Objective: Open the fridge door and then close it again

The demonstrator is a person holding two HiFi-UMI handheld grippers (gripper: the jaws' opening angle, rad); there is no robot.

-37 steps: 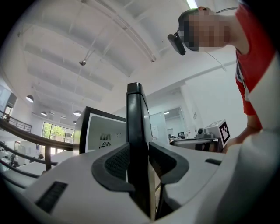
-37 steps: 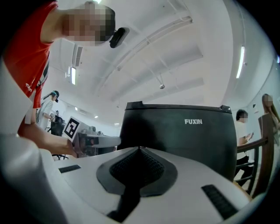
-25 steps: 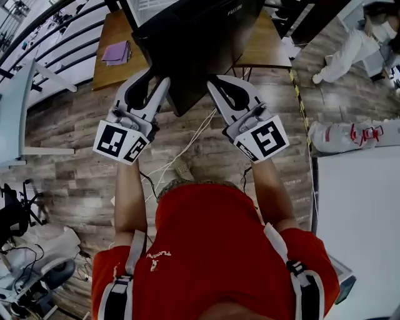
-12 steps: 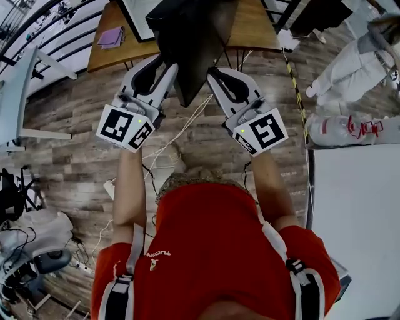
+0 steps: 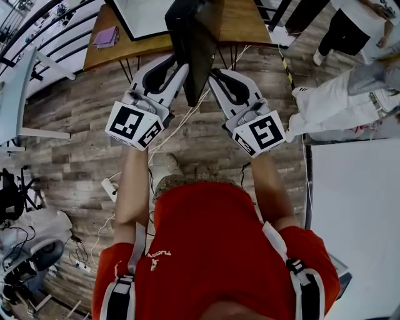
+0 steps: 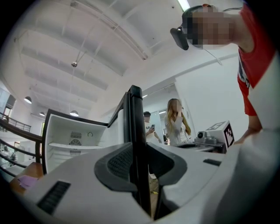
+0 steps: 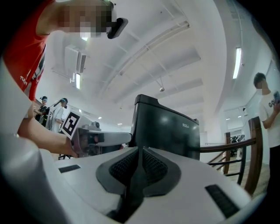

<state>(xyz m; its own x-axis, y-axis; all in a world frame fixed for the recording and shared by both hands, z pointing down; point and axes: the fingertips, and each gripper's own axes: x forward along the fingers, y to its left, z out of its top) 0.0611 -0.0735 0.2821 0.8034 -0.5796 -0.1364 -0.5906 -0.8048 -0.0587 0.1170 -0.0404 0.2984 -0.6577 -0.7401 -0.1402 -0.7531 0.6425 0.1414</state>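
The black fridge door [image 5: 197, 37] stands edge-on between my two grippers, and the white fridge interior [image 5: 147, 12] lies open to its left. My left gripper [image 5: 172, 62] sits at the door's free edge. In the left gripper view that edge [image 6: 133, 122] runs between the closing jaws of the left gripper [image 6: 140, 151], with a slit of floor showing beside the right jaw. My right gripper [image 5: 214, 76] is shut and empty on the door's outer side. The right gripper view shows the right gripper [image 7: 140, 151] facing the glossy black door front [image 7: 166, 127].
A wooden table [image 5: 109, 53] with a purple pad [image 5: 104, 36] stands behind the fridge. A white counter [image 5: 356, 212] is at my right, with a person's legs [image 5: 337, 100] beyond it. Cables [image 5: 169, 134] trail over the wood floor. Equipment [image 5: 31, 250] sits at lower left.
The door has swung from a broad black face to nearly edge-on. Both grippers moved with it, the left one rightward toward the door's edge. A person has walked in at upper right.
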